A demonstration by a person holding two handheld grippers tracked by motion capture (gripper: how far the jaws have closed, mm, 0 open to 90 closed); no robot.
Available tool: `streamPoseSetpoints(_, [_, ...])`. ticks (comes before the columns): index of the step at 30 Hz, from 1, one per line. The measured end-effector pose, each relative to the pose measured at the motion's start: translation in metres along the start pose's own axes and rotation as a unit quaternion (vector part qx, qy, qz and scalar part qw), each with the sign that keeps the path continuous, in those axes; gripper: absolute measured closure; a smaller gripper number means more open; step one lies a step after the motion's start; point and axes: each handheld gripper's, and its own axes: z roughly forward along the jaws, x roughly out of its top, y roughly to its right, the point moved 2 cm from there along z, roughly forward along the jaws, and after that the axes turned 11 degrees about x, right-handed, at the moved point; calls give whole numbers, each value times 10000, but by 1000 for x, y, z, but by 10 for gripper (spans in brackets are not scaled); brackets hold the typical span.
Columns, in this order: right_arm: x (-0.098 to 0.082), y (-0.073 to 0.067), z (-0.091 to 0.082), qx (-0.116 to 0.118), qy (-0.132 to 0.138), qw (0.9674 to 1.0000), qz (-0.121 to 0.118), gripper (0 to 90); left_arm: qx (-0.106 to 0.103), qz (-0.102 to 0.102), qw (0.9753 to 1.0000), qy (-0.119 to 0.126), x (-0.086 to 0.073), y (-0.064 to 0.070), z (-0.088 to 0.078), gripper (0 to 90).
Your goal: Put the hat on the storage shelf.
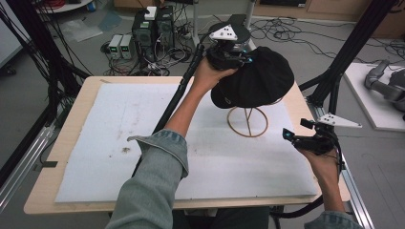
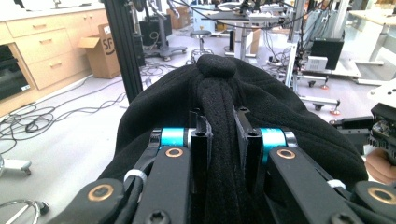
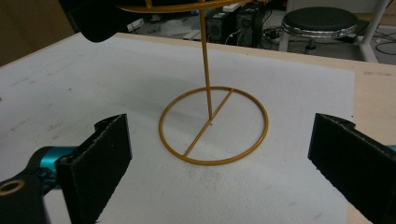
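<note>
Hat (image 1: 255,76): one, black, atop one gold wire stand (image 1: 247,122) on the white mat (image 1: 95,143). My left gripper (image 1: 239,57) pinches a fold of it; my right gripper (image 1: 298,136) gapes wide, holding nothing.

A grey floor (image 1: 95,33) strewn with cables (image 1: 282,31) surrounds the wooden table (image 1: 71,119). Wooden cabinets (image 2: 42,51), a cardboard box (image 2: 100,53) and a stool (image 3: 322,21) stand around.

The left gripper (image 1: 237,58) pinches a black fabric cap (image 1: 255,78) sitting atop a thin golden wire stand (image 1: 247,123) on the white foam mat (image 1: 119,143), while the right gripper (image 1: 293,138) hovers open nearby.
</note>
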Motion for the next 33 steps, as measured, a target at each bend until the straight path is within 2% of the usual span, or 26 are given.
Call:
streamPoseSetpoints(7, [0, 0, 0, 11, -14, 10000, -4, 57, -25, 43, 9999, -120, -6, 3, 8, 790])
streamPoseSetpoints(14, [0, 0, -1, 15, 0, 10000, 19, 57, -77, -3, 9998, -196, -11, 4, 14, 778])
streamPoseSetpoints(18, [0, 0, -1, 17, 2, 10000, 10, 57, -76, 61, 9997, -225, -15, 5, 16, 772])
streamPoseSetpoints(22, [0, 0, -1, 27, 3, 10000, 9, 57, -89, -52, 9996, -263, -22, 4, 18, 763])
streamPoseSetpoints(25, [0, 0, -2, 14, 21, 10000, 24, 57, -91, 5, 9994, -342, -26, 4, 19, 751])
streamPoseSetpoints(33, [0, 0, -1, 12, 18, 10000, 18, 57, -98, -45, 9992, -395, -30, 4, 22, 720])
